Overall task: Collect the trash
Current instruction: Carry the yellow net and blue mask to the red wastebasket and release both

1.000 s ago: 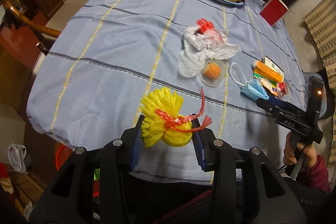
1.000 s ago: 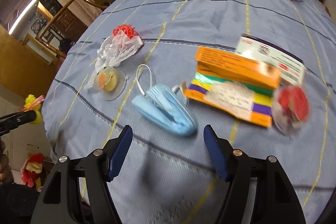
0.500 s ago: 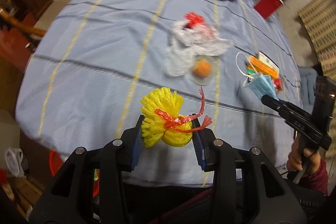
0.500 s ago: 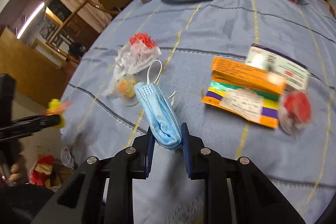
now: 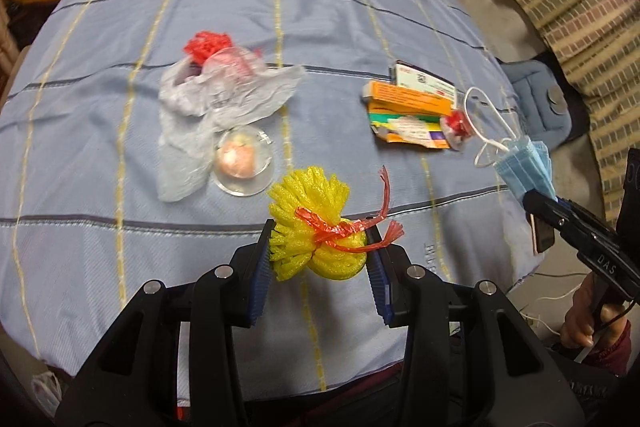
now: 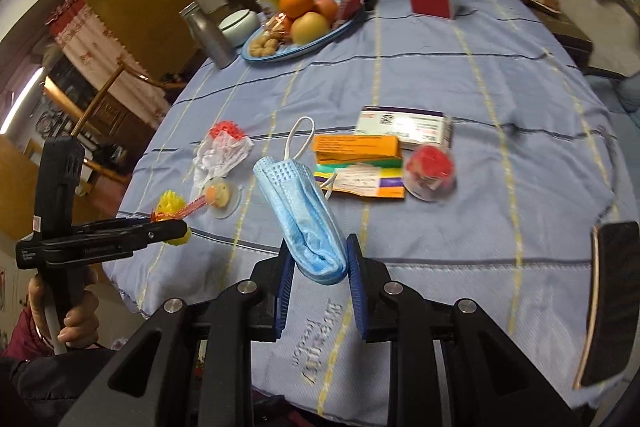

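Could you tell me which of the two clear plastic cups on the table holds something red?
The clear cup beside the orange box; the other cup, by the plastic bag, holds something orange.

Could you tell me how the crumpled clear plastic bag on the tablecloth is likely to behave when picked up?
The plastic bag lies crumpled and thin, so it is probably floppy and very light. A red item sits at its top edge and may drag along or drop out.

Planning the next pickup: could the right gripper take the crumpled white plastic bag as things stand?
Probably not yet. The right gripper is shut on the blue face mask, so its jaws are full. The white plastic bag lies uncovered on the tablecloth, so the way looks free once the mask is dropped.
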`<state>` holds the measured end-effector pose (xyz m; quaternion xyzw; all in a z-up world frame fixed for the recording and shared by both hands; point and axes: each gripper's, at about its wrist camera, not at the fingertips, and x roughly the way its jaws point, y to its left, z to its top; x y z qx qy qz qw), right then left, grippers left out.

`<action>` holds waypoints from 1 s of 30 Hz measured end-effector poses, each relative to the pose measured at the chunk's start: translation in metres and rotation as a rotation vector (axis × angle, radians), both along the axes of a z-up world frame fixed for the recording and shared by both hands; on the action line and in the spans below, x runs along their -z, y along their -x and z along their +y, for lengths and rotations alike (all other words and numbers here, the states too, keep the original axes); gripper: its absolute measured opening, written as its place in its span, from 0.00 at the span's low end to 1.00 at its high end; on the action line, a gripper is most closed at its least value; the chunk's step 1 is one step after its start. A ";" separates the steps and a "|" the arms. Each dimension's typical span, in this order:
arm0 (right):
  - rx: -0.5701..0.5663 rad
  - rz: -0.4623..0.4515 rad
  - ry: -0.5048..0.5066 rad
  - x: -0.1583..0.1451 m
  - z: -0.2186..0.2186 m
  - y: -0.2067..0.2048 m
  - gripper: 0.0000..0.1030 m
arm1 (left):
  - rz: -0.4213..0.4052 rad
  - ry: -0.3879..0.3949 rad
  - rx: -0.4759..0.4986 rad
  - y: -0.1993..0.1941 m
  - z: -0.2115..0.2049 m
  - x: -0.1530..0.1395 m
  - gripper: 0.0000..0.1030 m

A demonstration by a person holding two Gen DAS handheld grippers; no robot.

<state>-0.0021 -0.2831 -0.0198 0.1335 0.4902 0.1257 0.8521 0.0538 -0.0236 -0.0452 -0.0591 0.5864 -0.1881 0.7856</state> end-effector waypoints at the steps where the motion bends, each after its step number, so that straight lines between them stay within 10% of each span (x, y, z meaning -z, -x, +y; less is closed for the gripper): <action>1: 0.002 0.002 0.000 0.000 0.000 0.001 0.25 | -0.001 0.004 0.000 0.000 0.000 0.000 0.42; 11: -0.244 0.016 0.011 0.001 0.088 -0.029 0.25 | -0.012 0.008 -0.250 0.030 0.094 -0.004 0.42; 20: -0.685 0.027 0.001 0.001 0.254 -0.035 0.25 | 0.045 -0.035 -0.747 0.151 0.254 0.006 0.42; 27: -0.910 0.033 0.010 -0.001 0.344 -0.010 0.25 | 0.149 -0.011 -0.962 0.232 0.310 0.030 0.43; 30: -0.960 0.047 0.019 0.001 0.366 -0.002 0.25 | 0.203 -0.004 -1.013 0.250 0.321 0.041 0.58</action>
